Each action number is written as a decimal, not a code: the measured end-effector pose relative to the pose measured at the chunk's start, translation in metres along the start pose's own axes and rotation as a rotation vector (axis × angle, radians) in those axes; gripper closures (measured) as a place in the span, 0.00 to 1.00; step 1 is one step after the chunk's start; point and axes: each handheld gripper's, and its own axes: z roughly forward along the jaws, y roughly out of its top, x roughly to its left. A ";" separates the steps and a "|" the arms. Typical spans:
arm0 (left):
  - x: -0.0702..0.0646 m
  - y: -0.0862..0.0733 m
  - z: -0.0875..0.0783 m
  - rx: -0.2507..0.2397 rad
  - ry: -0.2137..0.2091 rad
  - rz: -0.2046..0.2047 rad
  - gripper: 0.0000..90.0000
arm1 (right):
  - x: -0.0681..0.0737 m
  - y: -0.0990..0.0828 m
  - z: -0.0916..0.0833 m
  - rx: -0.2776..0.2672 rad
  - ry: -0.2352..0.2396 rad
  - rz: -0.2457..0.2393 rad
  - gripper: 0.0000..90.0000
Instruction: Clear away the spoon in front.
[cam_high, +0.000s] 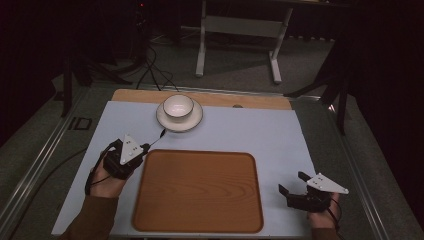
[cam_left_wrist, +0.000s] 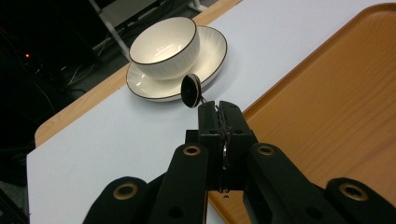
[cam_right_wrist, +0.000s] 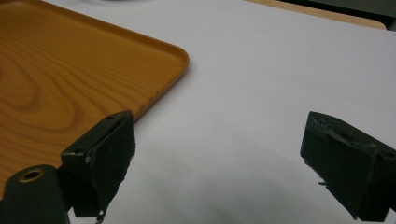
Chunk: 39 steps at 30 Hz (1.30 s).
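Spoon (cam_left_wrist: 191, 90) clamped in left claw (cam_left_wrist: 219, 114) — beside bowl (cam_left_wrist: 164, 46) on saucer (cam_left_wrist: 212, 58), right claw (cam_right_wrist: 219, 163) spread apart, no readable writing

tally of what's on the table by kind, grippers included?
Bowl: 1
Saucer: 1
Wooden tray: 1
Spoon, in left gripper: 1
Grippers: 2, left gripper, right gripper
Total: 6

overhead plus jaw-level, tray (cam_high: 198, 192) shared

bowl (cam_high: 178, 105) on saucer (cam_high: 194, 121) | tray (cam_high: 198, 191) nearer, between left tool (cam_high: 145, 146) and right tool (cam_high: 291, 182)
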 end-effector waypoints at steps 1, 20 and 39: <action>-0.001 0.000 -0.001 0.001 0.002 0.001 0.98 | 0.000 0.000 0.000 -0.001 0.000 0.001 0.11; -0.014 -0.015 -0.021 0.006 0.010 -0.008 0.98 | -0.001 0.000 -0.001 -0.006 -0.003 0.007 0.11; -0.028 -0.042 -0.019 0.086 0.013 -0.016 0.98 | 0.000 0.000 -0.001 -0.003 -0.004 0.007 0.11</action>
